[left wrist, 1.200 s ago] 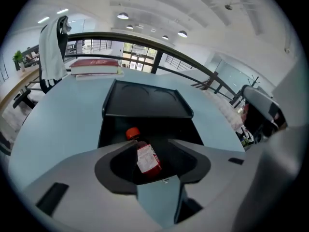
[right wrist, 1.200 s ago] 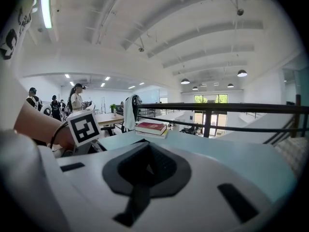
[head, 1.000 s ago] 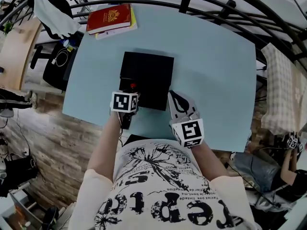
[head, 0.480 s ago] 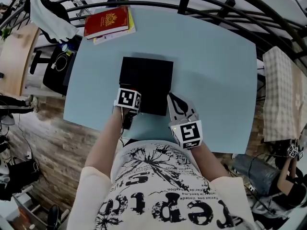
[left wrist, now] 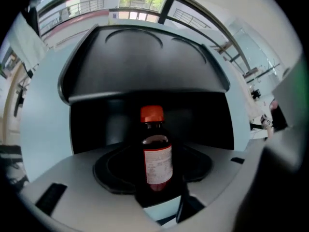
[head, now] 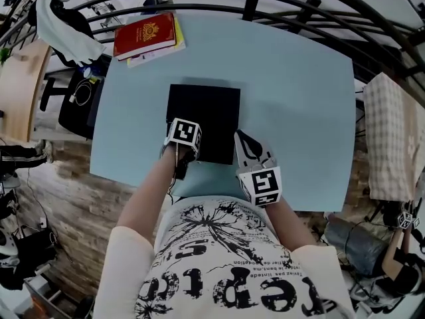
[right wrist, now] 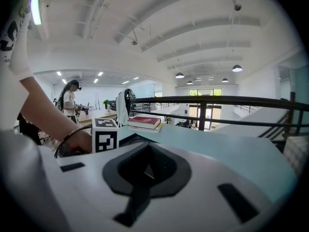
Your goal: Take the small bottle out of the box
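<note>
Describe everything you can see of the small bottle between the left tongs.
The small bottle looks like dark brown glass, with an orange-red cap and a pale printed label whose print is too small to read. It stands upright, its lower body clamped between the left tongs. The black box rises right behind it.

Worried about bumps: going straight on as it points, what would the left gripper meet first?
Probably the black box, filling the view right behind the small bottle that the left gripper holds; the gap is hard to judge.
</note>
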`<act>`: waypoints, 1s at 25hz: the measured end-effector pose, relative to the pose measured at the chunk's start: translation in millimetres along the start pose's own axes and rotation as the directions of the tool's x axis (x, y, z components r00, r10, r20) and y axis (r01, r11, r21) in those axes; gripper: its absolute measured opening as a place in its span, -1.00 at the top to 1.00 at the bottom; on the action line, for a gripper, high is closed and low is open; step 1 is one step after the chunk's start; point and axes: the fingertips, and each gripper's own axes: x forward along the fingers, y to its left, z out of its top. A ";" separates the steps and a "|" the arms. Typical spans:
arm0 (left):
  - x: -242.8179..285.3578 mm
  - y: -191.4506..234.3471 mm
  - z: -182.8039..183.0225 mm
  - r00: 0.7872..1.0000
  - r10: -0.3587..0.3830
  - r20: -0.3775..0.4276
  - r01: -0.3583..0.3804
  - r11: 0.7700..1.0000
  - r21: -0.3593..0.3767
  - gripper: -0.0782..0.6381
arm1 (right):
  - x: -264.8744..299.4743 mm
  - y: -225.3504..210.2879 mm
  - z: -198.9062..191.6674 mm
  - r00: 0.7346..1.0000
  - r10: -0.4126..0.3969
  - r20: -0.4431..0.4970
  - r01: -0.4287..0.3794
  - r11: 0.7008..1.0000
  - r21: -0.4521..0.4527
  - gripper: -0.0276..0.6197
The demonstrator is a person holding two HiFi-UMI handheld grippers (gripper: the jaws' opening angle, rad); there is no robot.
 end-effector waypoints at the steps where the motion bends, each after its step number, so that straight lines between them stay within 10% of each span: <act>1: 2.0 -0.8 0.0 0.999 0.042 0.003 -0.042 0.998 0.041 0.12 | -0.9 0.1 1.0 1.000 -0.004 0.001 0.004 1.000 0.000 0.88; 18: -11.2 -19.8 1.4 0.988 0.015 0.153 -0.046 0.978 0.205 0.13 | -15.9 15.4 8.8 0.998 -0.056 0.014 0.057 0.997 -0.044 0.88; 25: -60.7 -30.2 17.9 0.940 -0.046 0.338 -0.026 0.978 0.206 0.13 | -26.6 17.4 13.4 0.995 -0.091 0.030 0.093 0.994 -0.056 0.88</act>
